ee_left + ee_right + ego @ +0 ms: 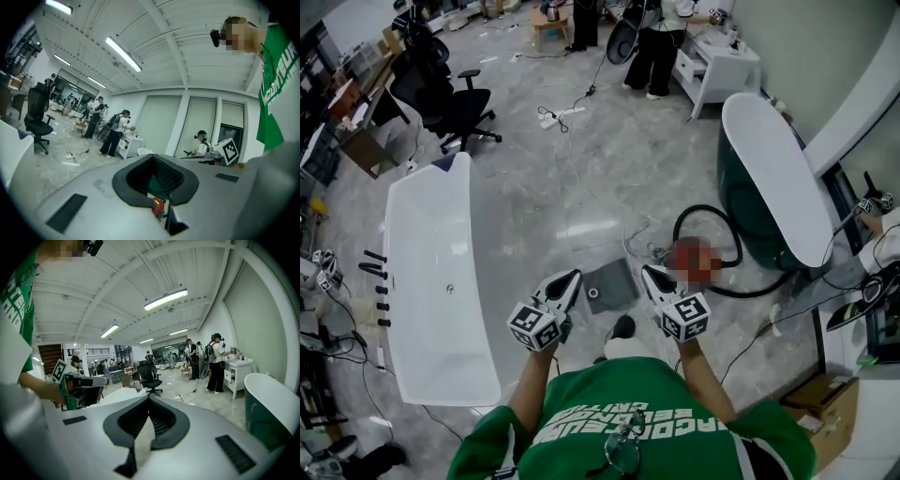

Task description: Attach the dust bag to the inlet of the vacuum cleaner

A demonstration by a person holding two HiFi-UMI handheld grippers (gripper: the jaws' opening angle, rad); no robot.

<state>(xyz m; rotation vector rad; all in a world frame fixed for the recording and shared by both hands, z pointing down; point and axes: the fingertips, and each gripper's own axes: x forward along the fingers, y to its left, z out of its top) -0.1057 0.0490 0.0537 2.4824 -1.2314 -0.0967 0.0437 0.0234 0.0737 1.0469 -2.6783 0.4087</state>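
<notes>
**Head view.** The left gripper (570,278) and the right gripper (649,274) were held out over the grey floor (581,187), 1 in each hand. Each had its 2 jaws pressed together with nothing between them. The dust bag (614,283), a flat grey square with a round hole, lay on the floor between the 2 gripper tips, untouched. Near it on the right sat a reddish body, probably the vacuum cleaner (694,261), its outline indistinct. A black hose (705,208) looped round it. A white bathtub (431,272) stood at the left.
</notes>
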